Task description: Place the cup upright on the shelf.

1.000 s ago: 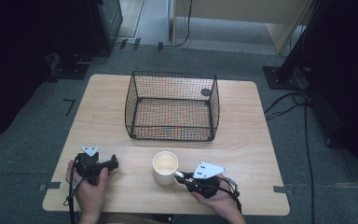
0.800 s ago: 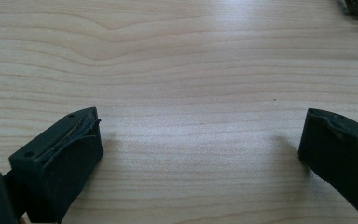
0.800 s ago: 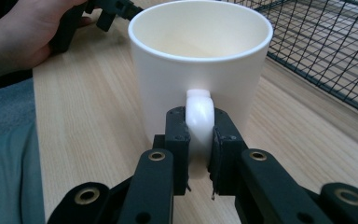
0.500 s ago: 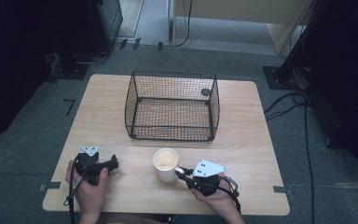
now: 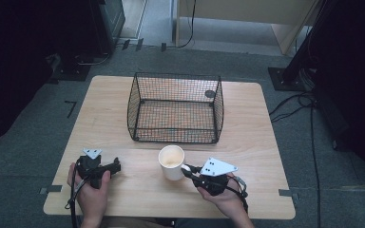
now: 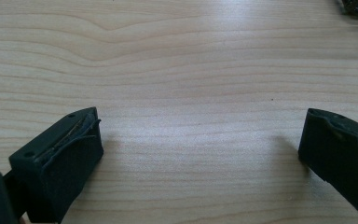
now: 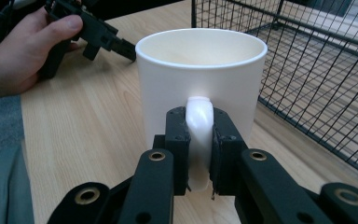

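Note:
A white mug (image 5: 171, 162) (image 7: 200, 79) stands upright near the table's front edge, just in front of the wire basket. My right gripper (image 5: 188, 170) (image 7: 199, 140) is shut on the mug's handle (image 7: 199, 135), with a black jaw pressed on each side of it. My left gripper (image 5: 115, 166) (image 6: 200, 149) rests at the front left of the table, a hand's width from the mug. Its jaws stand wide open over bare wood with nothing between them.
A black wire basket (image 5: 176, 108) (image 7: 307, 70) stands empty in the middle of the light wooden table (image 5: 114, 118). The other hand with its gripper (image 7: 88, 30) shows beyond the mug. Dark floor with cables and stands surrounds the table.

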A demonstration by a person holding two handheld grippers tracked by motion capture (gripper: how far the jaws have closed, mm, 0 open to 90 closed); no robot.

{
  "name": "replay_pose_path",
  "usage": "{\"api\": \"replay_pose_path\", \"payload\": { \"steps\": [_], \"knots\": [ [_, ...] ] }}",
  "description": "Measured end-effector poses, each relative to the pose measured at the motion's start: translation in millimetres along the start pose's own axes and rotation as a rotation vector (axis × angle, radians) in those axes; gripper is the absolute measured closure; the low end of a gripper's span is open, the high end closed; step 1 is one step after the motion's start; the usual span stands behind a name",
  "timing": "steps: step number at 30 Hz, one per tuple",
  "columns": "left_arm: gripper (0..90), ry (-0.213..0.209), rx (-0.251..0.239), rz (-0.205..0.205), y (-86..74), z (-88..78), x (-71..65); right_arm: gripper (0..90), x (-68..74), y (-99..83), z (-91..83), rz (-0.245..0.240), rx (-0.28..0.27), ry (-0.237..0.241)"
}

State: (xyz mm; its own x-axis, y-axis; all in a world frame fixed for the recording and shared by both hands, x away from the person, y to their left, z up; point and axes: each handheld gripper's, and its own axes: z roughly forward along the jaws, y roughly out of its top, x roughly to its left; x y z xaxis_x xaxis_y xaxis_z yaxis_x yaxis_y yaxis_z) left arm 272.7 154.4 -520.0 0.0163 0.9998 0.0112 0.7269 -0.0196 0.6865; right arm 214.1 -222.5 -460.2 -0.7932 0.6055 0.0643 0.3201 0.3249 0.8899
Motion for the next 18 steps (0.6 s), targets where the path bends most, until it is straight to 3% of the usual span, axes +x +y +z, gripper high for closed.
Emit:
{"api": "replay_pose_path", "payload": {
  "steps": [18],
  "knots": [
    [0.0,-0.002,0.000,0.001,0.0,0.0,-0.2,80.7,-4.4,30.0,-14.7,-0.022,-0.047,-0.019]
  ]
}}
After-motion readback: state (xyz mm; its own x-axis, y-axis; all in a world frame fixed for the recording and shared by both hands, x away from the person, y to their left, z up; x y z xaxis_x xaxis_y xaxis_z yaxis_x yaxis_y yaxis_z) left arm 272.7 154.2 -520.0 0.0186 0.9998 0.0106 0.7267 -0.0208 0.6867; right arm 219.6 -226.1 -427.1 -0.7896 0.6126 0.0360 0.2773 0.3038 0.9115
